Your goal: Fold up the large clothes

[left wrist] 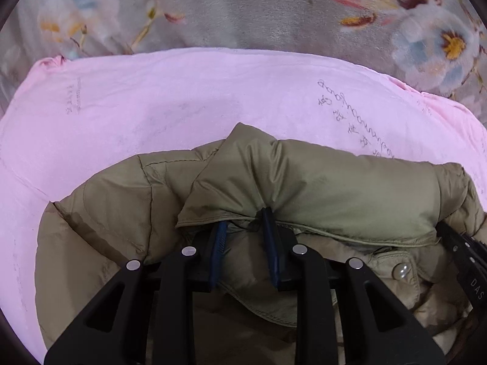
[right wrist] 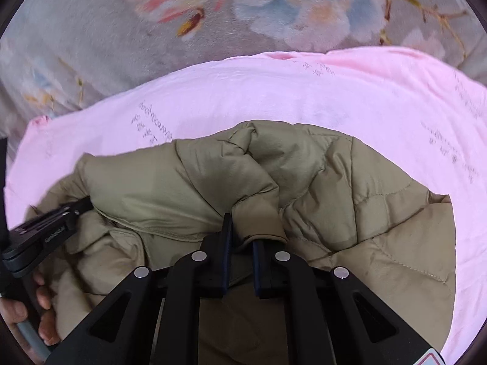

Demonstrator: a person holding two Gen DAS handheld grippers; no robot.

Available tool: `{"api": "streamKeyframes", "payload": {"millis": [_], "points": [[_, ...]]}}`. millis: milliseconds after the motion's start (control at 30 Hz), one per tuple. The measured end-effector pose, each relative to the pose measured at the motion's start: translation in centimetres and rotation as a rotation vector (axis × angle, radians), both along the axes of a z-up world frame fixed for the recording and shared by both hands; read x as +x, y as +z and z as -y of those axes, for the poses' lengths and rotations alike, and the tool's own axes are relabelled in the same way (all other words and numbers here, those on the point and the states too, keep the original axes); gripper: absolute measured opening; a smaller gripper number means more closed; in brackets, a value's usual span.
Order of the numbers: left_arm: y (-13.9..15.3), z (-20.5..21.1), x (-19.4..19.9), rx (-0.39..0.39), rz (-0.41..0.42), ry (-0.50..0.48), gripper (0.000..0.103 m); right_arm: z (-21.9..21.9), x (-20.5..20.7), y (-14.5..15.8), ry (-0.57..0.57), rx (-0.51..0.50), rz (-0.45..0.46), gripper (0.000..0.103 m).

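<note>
The olive padded jacket (left wrist: 304,176) lay bunched on a pink sheet (left wrist: 152,106) spread over a grey floral blanket (left wrist: 243,15), its upper edge rolled into a thick ridge. The left gripper (left wrist: 246,222) had its jaws nearly closed on the hem of that ridge, cloth pinched between the blue pads (left wrist: 271,243). The right gripper (right wrist: 242,237) was closed tighter, on a narrow cuff-like fold. The person's hand (right wrist: 30,310) showed at the edge of the right view.

To fold well, both grips probably needed to catch all layers of the puffy cloth, not only the outer shell. The two hands should likely travel together, level and at even tension, so the fold line stayed straight and the ridge did not twist.
</note>
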State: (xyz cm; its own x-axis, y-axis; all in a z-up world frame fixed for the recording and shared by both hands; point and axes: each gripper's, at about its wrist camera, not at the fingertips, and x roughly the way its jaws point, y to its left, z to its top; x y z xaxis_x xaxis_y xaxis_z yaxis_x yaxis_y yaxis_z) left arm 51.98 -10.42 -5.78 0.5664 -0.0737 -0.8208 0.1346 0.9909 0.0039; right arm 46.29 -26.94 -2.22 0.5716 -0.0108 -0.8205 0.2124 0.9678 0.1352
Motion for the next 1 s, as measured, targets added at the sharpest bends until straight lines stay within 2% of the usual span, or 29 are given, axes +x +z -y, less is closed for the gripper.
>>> {"api": "streamKeyframes", "payload": {"millis": [133, 233, 467, 500, 600, 700, 833, 900, 1000], "points": [[0.1, -0.1, -0.5, 0.013, 0.047, 0.005, 0.024, -0.8, -0.9, -0.6, -0.001, -0.090, 0.028, 0.008], [0.2, 0.3, -0.9, 0.061, 0.054, 0.007, 0.024, -1.3, -0.8, -0.7, -0.001, -0.130, 0.038, 0.009], [-0.1, 0.5, -1.3, 0.082, 0.077, 0.006, 0.024, -1.4, -0.8, -0.4, 0.017, -0.125, 0.041, 0.012], [0.3, 0.2, -1.6, 0.069, 0.086, 0.005, 0.024, -1.5, -1.0, -0.1, 0.026, -0.125, 0.036, 0.013], [1.6, -0.9, -2.9, 0.052, 0.111, -0.003, 0.034, -1.7, -3.2, 1.6, 0.056, -0.144, 0.036, 0.017], [4.1, -2.3, -4.1, 0.029, 0.156, 0.006, 0.037, -1.7, -5.6, 4.9, 0.076, -0.120, 0.116, 0.015], [8.3, -2.6, -2.8, -0.067, 0.203, 0.056, 0.038, -1.9, -3.7, 7.5, 0.061, -0.081, 0.182, 0.014], [8.3, -1.8, -1.4, -0.064, 0.181, 0.063, 0.038, -1.9, -1.5, 6.5, 0.063, -0.038, 0.145, 0.014], [5.4, -0.3, 0.5, -0.016, 0.105, 0.064, 0.037, -2.5, 0.6, 3.2, 0.069, -0.028, 0.069, 0.014]]}}
